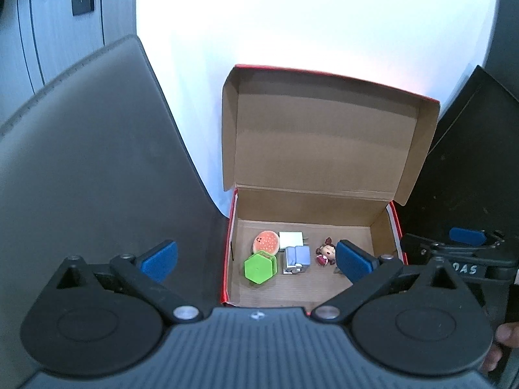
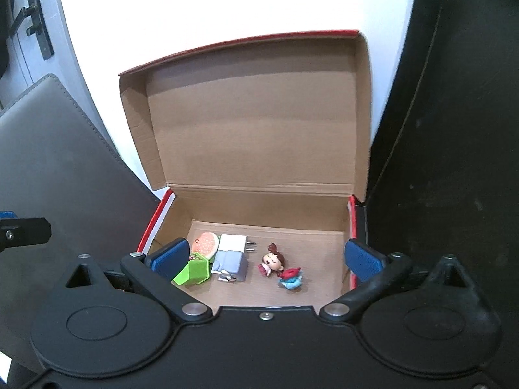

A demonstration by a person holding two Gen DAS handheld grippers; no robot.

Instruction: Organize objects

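Evidently both tools, left tool [image 1: 256, 261] and right tool [image 2: 267, 257], gaped wide and empty; the lid [image 2: 253, 123] stood at your twelve o'clock, equally near either.

Both claws [image 1: 256, 261] [image 2: 274, 261] wide open, empty

Overexposed white tabletop, fisheye-bent edges, sharp centre

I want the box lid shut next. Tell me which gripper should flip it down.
Probably the right gripper. Its view faces the raised lid squarely, with the box centred between its open, empty jaws. The left gripper, also open and empty, sits off to the box's left side.
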